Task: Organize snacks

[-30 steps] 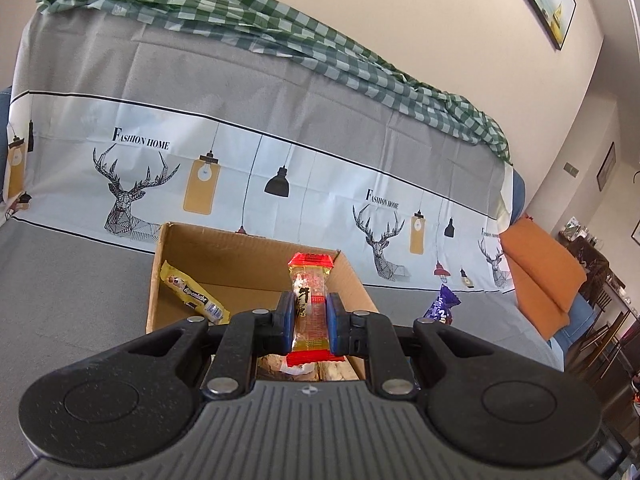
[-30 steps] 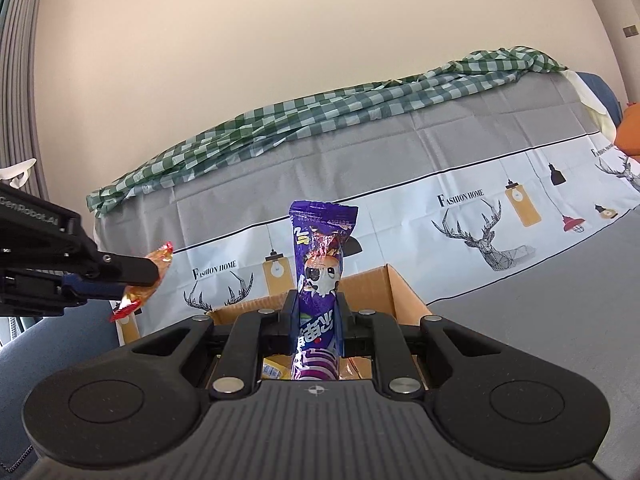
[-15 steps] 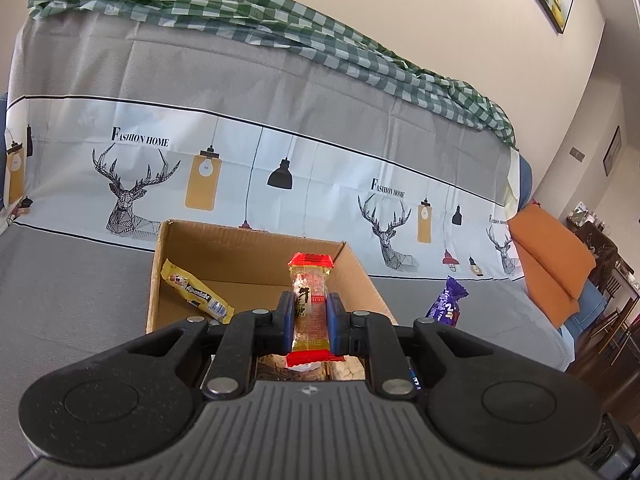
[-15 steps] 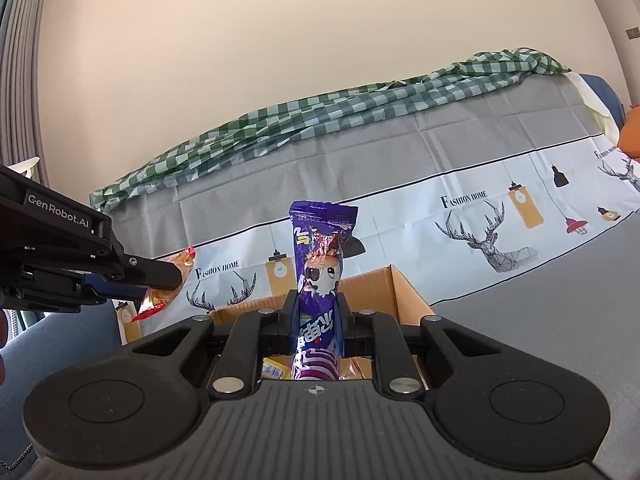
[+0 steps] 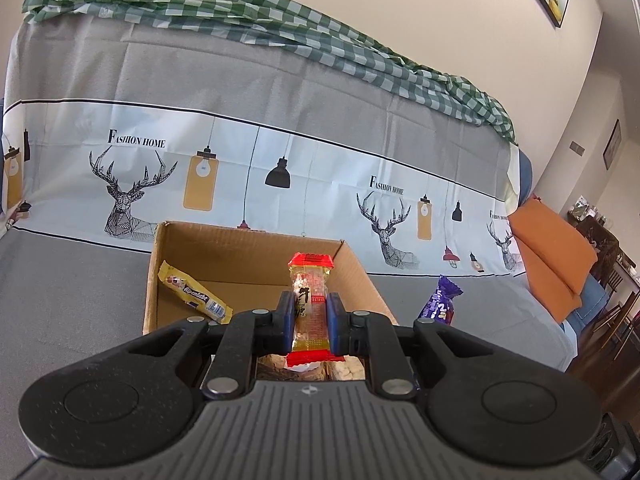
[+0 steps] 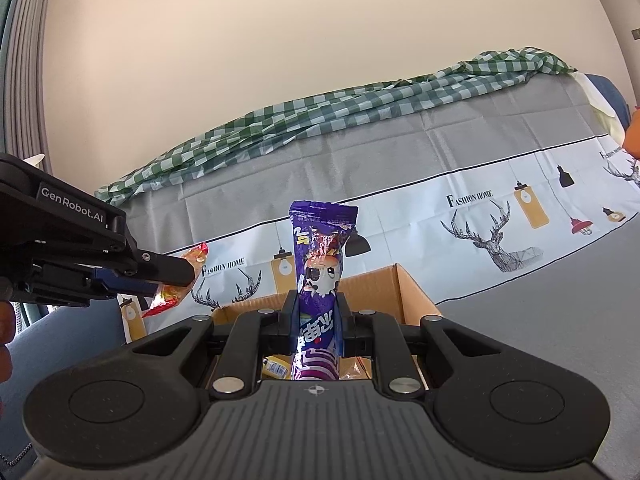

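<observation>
1. Left wrist view: the left tongs [image 5: 311,320] are clamped on a red-ended clear snack bar [image 5: 311,304], which stands upright between the blue pads [image 5: 286,318]. The bar hangs over the near part of the open cardboard box [image 5: 248,248].
2. Same view: a yellow candy bar [image 5: 194,294] leans against the box's left inside wall. More wrapped snacks show on the box floor under the tongs, too hidden to name. The purple snack pack [image 5: 442,304] shows to the right, beyond the box's right wall.
3. Judgement: the box opening lies straight below the bar, so letting go here should land it inside. Lowering a little first would stop it bouncing off the other snacks.
4. Right wrist view: the right tongs [image 6: 318,322] are pinched narrow on the purple snack pack [image 6: 320,276], held upright at its lower half. The cardboard box [image 6: 384,286] sits just ahead and below.
5. Same view: the left tongs [image 6: 180,276] enter from the left with the snack bar [image 6: 176,284] tilted, over the box's left end.
6. Judgement: both loads aim at one box. Dropping them one at a time, left first, keeps the tongs from knocking together. The right pack should be carried further over the rim before release, since it is tall and could tip out.
</observation>
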